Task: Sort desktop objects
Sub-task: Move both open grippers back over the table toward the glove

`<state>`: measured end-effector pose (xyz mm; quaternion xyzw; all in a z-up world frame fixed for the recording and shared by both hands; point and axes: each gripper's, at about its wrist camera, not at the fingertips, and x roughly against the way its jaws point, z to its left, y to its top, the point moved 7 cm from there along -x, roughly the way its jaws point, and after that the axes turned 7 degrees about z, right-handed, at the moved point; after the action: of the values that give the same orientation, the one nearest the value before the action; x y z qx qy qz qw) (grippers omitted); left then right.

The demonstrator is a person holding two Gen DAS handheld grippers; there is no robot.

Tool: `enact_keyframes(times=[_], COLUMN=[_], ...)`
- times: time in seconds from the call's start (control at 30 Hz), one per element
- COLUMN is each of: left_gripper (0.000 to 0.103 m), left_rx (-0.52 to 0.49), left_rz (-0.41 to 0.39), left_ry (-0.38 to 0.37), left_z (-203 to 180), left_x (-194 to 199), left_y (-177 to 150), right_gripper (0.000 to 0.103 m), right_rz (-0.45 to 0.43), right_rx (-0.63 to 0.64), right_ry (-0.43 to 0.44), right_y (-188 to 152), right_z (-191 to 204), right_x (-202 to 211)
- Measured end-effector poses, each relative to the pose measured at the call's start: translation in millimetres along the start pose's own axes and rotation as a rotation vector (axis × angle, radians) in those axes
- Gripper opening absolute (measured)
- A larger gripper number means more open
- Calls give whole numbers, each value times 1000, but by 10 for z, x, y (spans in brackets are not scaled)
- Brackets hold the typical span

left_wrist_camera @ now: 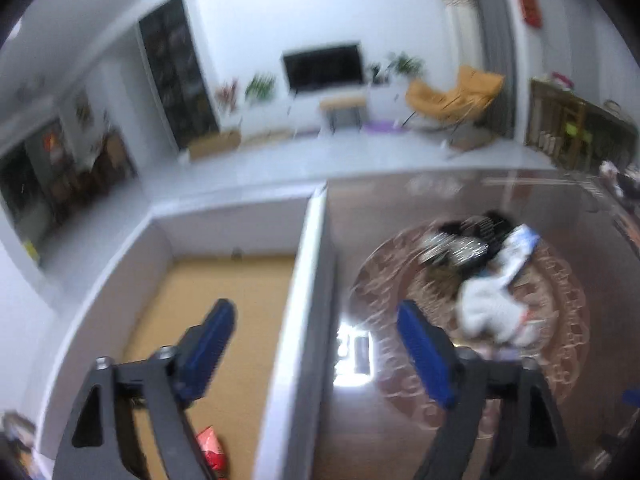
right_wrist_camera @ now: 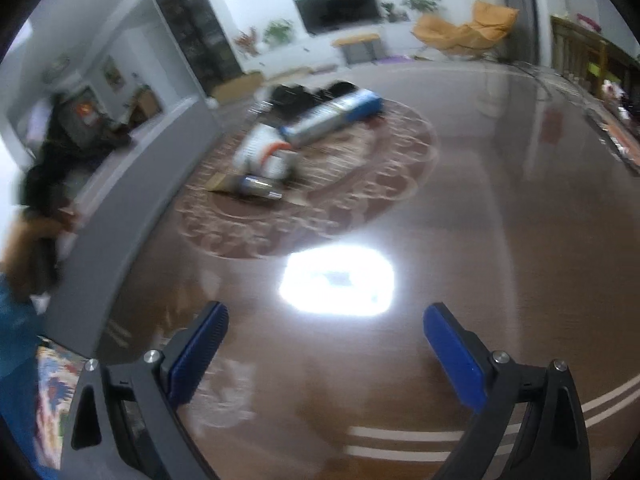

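My left gripper [left_wrist_camera: 316, 340] is open and empty, straddling the right wall of a grey storage box [left_wrist_camera: 308, 280] with a tan floor. A red packet [left_wrist_camera: 212, 450] lies in the box near its front. A blurred pile of objects [left_wrist_camera: 480, 272] lies on the brown table to the right: white items, black items, a silver-and-blue tube. My right gripper [right_wrist_camera: 326, 344] is open and empty above the table. Ahead of it lie a silver-and-blue tube [right_wrist_camera: 332, 118], a white pack [right_wrist_camera: 264, 152] and a small silver tube [right_wrist_camera: 248, 186].
The box's grey wall [right_wrist_camera: 132, 200] runs along the left in the right wrist view. A round patterned mat [right_wrist_camera: 320, 200] lies under the pile. A bright lamp glare [right_wrist_camera: 336, 282] sits on the glossy table. Clutter lines the table's far right edge [right_wrist_camera: 616, 120].
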<state>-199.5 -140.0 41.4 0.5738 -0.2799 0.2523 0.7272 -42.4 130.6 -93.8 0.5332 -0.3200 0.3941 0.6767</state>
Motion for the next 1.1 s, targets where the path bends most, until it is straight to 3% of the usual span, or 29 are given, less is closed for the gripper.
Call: enact_keyframes(times=[0.03, 0.1, 0.2, 0.37, 0.47, 0.53, 0.6, 0.67, 0.77, 0.93, 1.1], left_gripper=[103, 103, 103, 103, 103, 103, 103, 103, 103, 103, 103], left_rx=[-12, -35, -20, 150, 196, 192, 173, 144, 173, 185, 209], left_rz=[-18, -11, 193, 270, 376, 397, 363, 373, 404, 435, 398], left_ry=[-28, -143, -298, -226, -172, -177, -190, -153, -177, -276, -322], left_z=[-107, -445, -982, -1194, -1162, -1153, -1083, -958, -768, -801, -788], left_x=[93, 202, -103, -658, -986, -1015, -905, -835, -833, -767, -527], left_y=[16, -27, -266, -299, -521, -659, -795, -979, -1220, -1222, -1170], right_gripper=[99, 99, 99, 99, 99, 99, 99, 99, 99, 99, 99], right_rz=[17, 26, 21, 6, 0, -5, -14, -16, -14, -48, 16], right_rx=[-5, -13, -49, -74, -78, -73, -64, -51, -26, 75, 250], right_ry=[-19, -37, -54, -29, -14, -11, -15, -12, 6, 44, -36], right_y=[7, 22, 27, -61, -116, -143, -157, -139, -24, 660, 1445], right_z=[-83, -177, -326, -407, -427, -439, -450, -439, -367, -23, 406], right_x=[-45, -92, -105, -7, 65, 117, 172, 177, 130, -78, -646])
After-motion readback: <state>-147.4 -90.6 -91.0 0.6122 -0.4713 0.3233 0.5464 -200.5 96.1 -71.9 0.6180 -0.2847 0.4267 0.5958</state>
